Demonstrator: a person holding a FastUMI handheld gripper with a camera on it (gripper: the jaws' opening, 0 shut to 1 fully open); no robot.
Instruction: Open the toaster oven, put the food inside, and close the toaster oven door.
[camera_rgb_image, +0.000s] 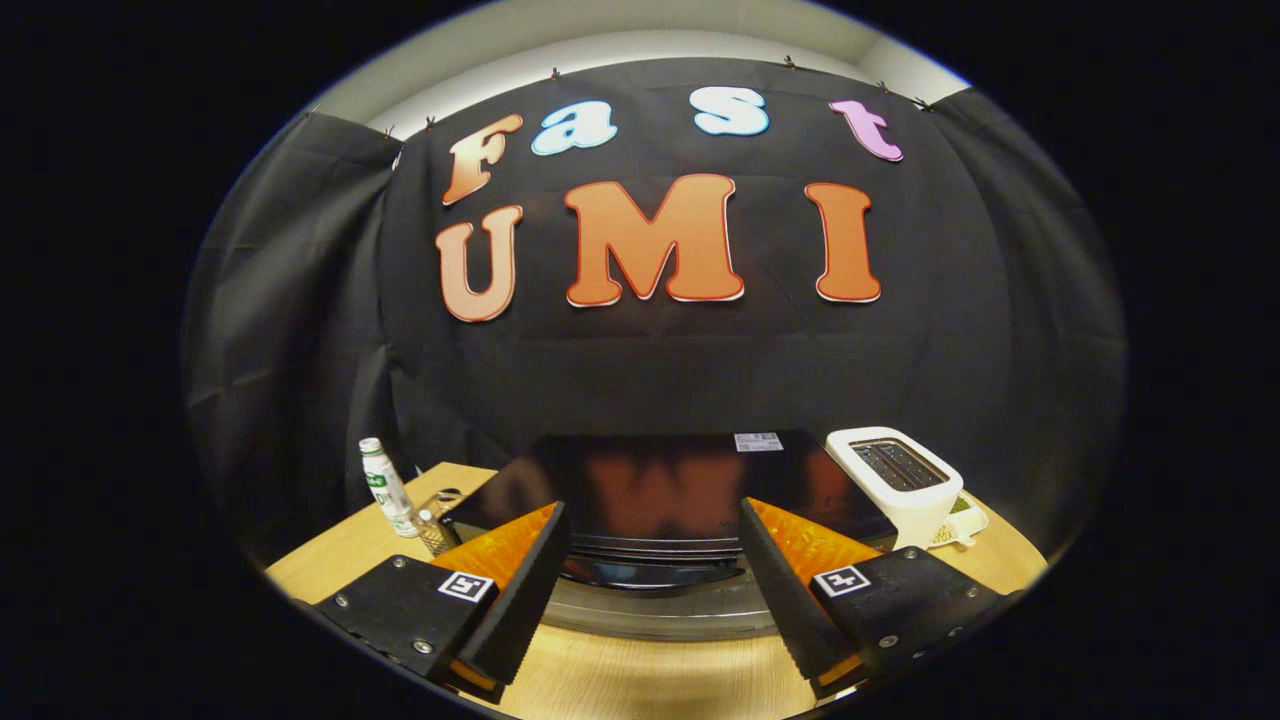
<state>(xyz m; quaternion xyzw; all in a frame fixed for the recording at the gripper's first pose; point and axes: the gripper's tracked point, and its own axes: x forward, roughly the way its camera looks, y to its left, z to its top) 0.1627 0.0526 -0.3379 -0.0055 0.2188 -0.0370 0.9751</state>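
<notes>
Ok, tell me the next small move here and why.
Probably lower the open tongs toward the glossy black toaster oven's front handle, which sits between the spread fingers. The door looks closed from this high angle, and nothing is gripped, so opening comes first.

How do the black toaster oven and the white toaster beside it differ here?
The toaster oven is black, glossy, wide and low; the white toaster is narrower and taller for its width. The toaster oven's top is flat and mirrors the wall, while the toaster's top has an open slot. The toaster oven sits just ahead of the open gripper, between its fingers; the toaster stands off beyond one finger. Both rest on the wooden table.
</notes>
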